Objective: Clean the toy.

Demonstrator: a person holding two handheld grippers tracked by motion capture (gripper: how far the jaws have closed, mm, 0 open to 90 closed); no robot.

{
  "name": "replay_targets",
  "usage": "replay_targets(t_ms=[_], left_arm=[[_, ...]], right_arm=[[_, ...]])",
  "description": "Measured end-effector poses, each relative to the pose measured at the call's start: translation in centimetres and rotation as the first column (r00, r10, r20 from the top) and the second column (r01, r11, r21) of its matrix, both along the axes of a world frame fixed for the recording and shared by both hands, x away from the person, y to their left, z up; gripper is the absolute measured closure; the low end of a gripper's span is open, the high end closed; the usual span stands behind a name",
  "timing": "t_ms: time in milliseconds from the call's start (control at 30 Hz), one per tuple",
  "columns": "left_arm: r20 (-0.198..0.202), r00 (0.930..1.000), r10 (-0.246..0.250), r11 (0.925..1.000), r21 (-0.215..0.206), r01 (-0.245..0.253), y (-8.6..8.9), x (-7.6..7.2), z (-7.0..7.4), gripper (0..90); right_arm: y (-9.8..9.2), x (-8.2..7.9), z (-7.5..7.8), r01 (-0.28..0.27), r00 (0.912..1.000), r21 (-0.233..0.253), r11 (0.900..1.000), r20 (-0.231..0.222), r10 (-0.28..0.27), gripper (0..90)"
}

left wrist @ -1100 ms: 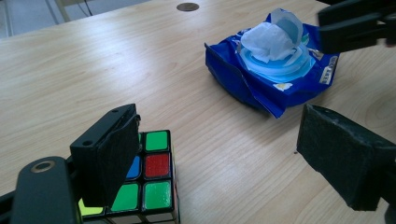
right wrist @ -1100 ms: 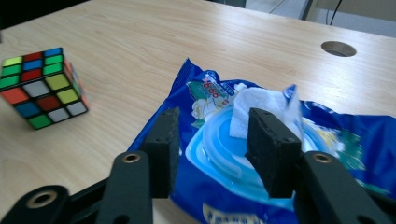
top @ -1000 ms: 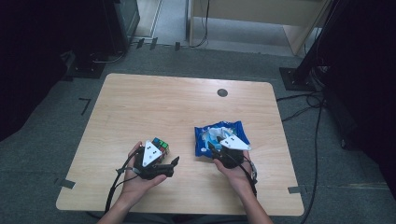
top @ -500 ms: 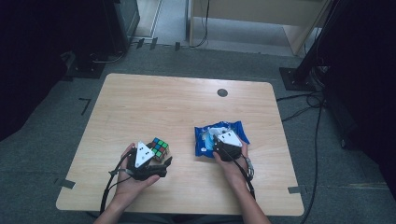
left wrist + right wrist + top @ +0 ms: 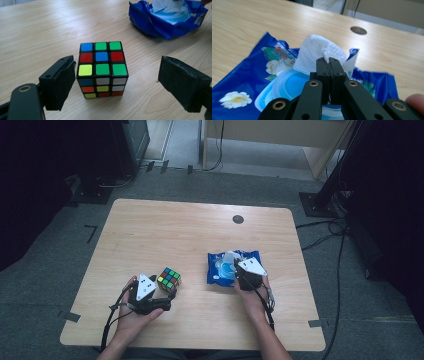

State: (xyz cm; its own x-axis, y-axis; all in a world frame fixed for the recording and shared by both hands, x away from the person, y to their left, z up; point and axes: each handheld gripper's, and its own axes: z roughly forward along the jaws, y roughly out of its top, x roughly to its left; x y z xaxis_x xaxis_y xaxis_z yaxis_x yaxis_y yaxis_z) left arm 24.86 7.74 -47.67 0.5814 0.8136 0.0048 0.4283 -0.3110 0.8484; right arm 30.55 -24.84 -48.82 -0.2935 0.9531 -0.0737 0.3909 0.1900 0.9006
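Note:
A scrambled Rubik's cube (image 5: 102,70) (image 5: 169,279) stands on the wooden table (image 5: 175,235), near the front left. My left gripper (image 5: 117,87) (image 5: 162,299) is open, its two padded jaws on either side of the cube without touching it. A blue pack of wet wipes (image 5: 244,82) (image 5: 220,265) lies to the right of the cube, its round lid open. My right gripper (image 5: 329,60) (image 5: 240,272) is shut on a white wipe (image 5: 315,52) that sticks up out of the pack's opening.
A round cable hole (image 5: 238,219) sits in the table near its far edge. Dark stands and cables (image 5: 340,250) lie on the carpet around the table. The pack (image 5: 167,20) lies beyond the cube in the left gripper view.
My left gripper has drawn back toward the front edge and the cube now stands uncovered ahead of it. The right gripper has stayed over the pack.

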Motion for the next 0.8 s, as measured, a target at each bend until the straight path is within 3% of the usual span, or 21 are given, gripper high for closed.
replay_targets(t_ms=[267, 367, 533, 633, 800], left_arm=[[-0.007, 0.9999, 0.009, 0.9999, 0.014, -0.009, 0.0, 0.2, -0.5, 14.5], [-0.01, 0.9999, 0.012, 0.9998, 0.015, -0.012, 0.1, 0.2, -0.6, 14.6], [-0.017, 0.9997, 0.017, 0.9997, 0.016, -0.016, 0.2, 0.3, -0.8, 14.6], [-0.021, 0.9997, 0.015, 0.9997, 0.018, -0.015, 0.2, 0.3, -0.9, 14.6], [-0.033, 0.9993, 0.017, 0.9996, 0.025, -0.017, 0.1, 0.4, -1.4, 14.6]], right_arm=[[0.2, -0.1, 2.7, -0.058, 0.9968, 0.039, 0.998, 0.057, 0.055, 89.6], [0.3, 0.0, 3.0, -0.058, 0.9965, 0.03, 0.998, 0.061, 0.056, 89.6], [-0.2, 0.3, 3.8, -0.06, 0.9945, 0.077, 0.995, 0.09, 0.053, 89.6], [-0.3, -0.2, 4.8, -0.073, 0.9917, 0.096, 0.993, 0.113, 0.062, 89.6], [0.0, -2.3, 6.4, -0.129, 0.9831, 0.082, 0.988, 0.142, 0.116, 89.4]])
